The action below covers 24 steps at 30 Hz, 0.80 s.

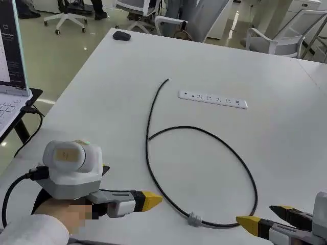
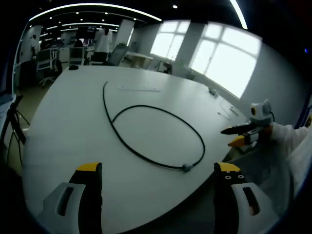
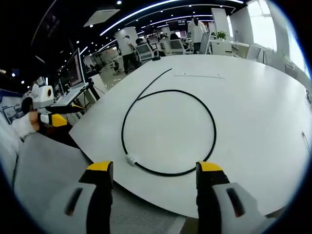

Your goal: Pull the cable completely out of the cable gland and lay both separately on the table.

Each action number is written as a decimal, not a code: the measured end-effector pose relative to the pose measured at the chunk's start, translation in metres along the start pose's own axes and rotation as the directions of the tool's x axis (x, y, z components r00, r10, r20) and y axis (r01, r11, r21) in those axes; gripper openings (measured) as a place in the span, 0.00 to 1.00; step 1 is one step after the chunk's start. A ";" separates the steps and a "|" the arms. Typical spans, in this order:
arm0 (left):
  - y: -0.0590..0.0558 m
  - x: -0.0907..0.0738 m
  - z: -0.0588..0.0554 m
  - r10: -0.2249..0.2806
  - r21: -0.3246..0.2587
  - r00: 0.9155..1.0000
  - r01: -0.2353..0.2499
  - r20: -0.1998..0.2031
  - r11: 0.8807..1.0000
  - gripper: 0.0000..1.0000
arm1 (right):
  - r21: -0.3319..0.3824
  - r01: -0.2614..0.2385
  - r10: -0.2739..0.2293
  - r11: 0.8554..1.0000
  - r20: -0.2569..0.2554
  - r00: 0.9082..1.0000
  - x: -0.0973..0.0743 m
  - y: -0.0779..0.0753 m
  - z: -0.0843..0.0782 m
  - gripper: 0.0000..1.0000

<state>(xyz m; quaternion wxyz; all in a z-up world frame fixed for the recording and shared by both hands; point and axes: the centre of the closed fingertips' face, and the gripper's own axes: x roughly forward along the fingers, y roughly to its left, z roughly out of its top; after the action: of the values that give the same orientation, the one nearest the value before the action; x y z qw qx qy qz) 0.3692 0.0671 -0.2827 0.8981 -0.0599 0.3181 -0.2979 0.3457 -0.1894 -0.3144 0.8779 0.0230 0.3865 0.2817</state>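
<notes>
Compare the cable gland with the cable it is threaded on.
The cable gland is pale grey; the cable is black. The cable gland is a short, stubby piece near the front edge of the table; the cable is long and thin, curling into a wide loop with one end running toward the far side. Shared: both lie on the white table, joined, the gland not yet pulled off.

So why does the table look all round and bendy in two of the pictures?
Fisheye lenses: in the left gripper view and right gripper view the table bulges into curves; the left gripper view's windows wash out white; in the head view its edges run straight.
</notes>
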 end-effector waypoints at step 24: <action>0.000 0.001 -0.002 -0.005 -0.004 1.000 0.005 -0.011 1.000 0.93 | 0.011 -0.012 0.012 1.000 -0.007 1.000 0.000 0.003 -0.001 0.68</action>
<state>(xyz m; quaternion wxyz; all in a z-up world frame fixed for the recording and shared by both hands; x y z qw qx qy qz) 0.3689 0.0664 -0.2849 0.8954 -0.0610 0.3235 -0.2998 0.3439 -0.1868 -0.3144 0.8746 0.0293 0.3911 0.2850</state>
